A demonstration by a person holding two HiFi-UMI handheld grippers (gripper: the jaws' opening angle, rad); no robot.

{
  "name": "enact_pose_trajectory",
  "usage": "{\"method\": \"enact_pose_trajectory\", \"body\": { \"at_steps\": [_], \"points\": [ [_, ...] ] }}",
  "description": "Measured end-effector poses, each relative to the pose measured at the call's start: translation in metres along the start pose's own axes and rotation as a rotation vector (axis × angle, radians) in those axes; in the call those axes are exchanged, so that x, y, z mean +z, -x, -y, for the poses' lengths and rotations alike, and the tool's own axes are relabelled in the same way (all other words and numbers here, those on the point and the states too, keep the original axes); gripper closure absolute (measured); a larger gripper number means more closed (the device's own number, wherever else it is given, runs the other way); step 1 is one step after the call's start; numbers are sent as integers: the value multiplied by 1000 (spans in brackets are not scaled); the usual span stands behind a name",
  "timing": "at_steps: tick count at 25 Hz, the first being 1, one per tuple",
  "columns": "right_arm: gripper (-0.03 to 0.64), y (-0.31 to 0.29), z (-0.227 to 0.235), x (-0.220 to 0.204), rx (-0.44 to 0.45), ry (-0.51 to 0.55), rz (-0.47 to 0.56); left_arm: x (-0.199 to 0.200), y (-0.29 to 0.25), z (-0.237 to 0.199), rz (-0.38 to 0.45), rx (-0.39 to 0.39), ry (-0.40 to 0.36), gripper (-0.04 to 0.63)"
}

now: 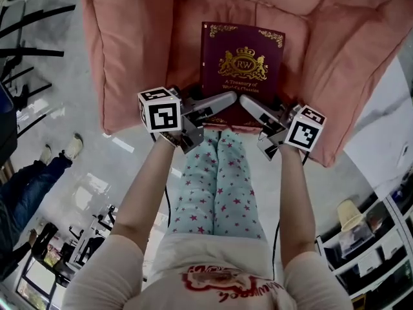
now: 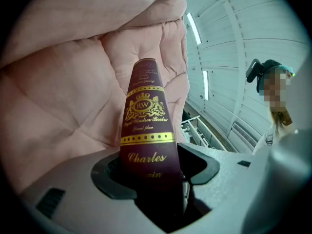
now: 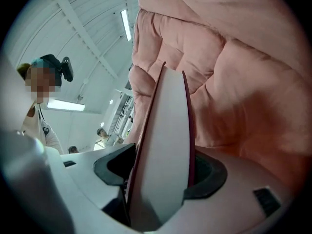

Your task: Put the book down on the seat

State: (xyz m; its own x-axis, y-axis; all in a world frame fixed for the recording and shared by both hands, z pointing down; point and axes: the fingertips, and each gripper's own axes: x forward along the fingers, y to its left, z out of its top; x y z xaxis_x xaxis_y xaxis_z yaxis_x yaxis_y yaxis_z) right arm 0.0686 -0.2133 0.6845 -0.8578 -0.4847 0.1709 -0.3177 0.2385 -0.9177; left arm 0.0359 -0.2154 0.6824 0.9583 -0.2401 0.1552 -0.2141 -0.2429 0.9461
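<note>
A maroon book with gold print lies flat on the pink armchair's seat, its near edge toward me. My left gripper is at the book's near left corner. The spine stands between its jaws, with a dark gap at the right pad. My right gripper is at the near right corner. The white page edge stands between its jaws, with a gap at the left pad. Neither pair of pads presses the book from both sides.
The chair's padded arms rise on both sides of the seat. My legs in star-print trousers stand against the chair's front. Shelving is at the lower right; another person's legs and dark frames are at the left.
</note>
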Motion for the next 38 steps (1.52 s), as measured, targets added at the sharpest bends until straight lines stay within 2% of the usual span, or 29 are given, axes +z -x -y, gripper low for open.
{"method": "enact_pose_trajectory", "body": {
  "at_steps": [3,7,11,19,21,24,25,29,33,38],
  "points": [
    [331,2,-4,2,-29,36,6,0,1,3,2,32,-18,333],
    [330,5,5,-2,-80,43,12,-3,0,-9,3,110,-50,295],
    [305,6,10,-1,-145,60,13,-1,3,-10,9,178,-78,288],
    [282,9,15,0,-254,101,55,4,13,-16,34,398,-187,244],
    [282,12,17,0,-316,146,64,5,17,-18,33,495,-260,232],
    [281,21,20,-2,-431,219,74,4,23,-18,25,682,-421,230],
    [281,23,20,-2,-454,225,76,3,24,-17,24,719,-452,230],
    [273,25,23,-1,-549,263,66,0,25,-19,31,748,-455,230],
    [268,26,19,1,-749,487,10,0,30,-24,-13,782,-492,230],
    [268,29,9,4,-798,552,7,2,36,-22,14,783,-511,230]
  ]
}}
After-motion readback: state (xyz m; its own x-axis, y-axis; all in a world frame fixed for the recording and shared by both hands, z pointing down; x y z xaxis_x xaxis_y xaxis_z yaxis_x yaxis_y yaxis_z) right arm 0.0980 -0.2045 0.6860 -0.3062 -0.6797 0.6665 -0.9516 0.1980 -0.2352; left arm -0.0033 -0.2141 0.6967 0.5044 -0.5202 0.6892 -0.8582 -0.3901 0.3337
